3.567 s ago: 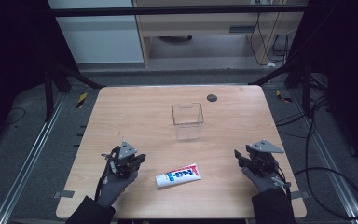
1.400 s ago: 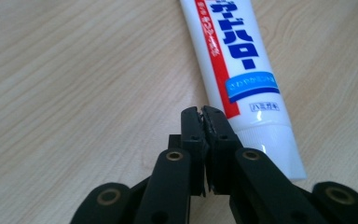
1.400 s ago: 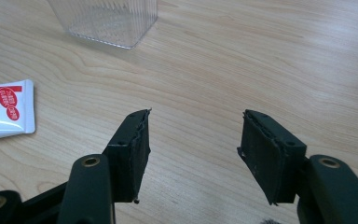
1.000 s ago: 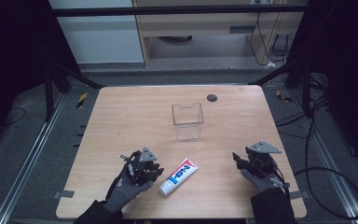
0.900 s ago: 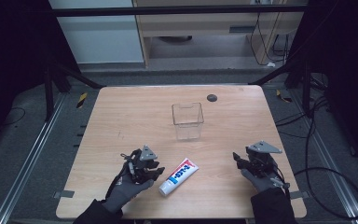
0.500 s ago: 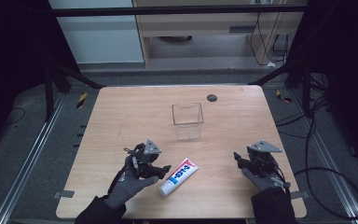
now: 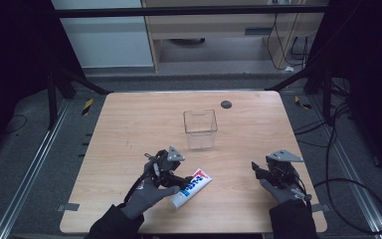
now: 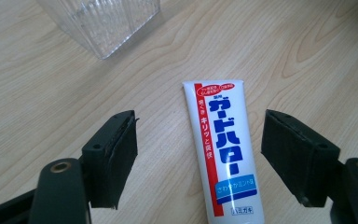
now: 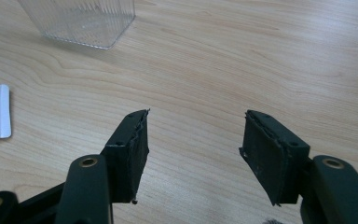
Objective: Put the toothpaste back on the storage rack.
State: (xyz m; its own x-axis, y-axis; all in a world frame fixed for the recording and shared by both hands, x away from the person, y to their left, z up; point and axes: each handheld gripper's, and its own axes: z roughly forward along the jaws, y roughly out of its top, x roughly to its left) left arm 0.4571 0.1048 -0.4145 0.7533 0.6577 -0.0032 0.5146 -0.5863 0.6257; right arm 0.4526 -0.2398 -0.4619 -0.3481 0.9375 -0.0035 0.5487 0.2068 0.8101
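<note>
The toothpaste tube lies flat on the bench, near the front edge and a little left of its middle. The left gripper is at the tube with its jaws wide apart; in the left gripper view the tube lies between the two jaws, and neither jaw touches it. The right gripper is near the front right corner, well apart from the tube, also with jaws apart over bare wood. A clear plastic box stands upright near the middle of the bench.
</note>
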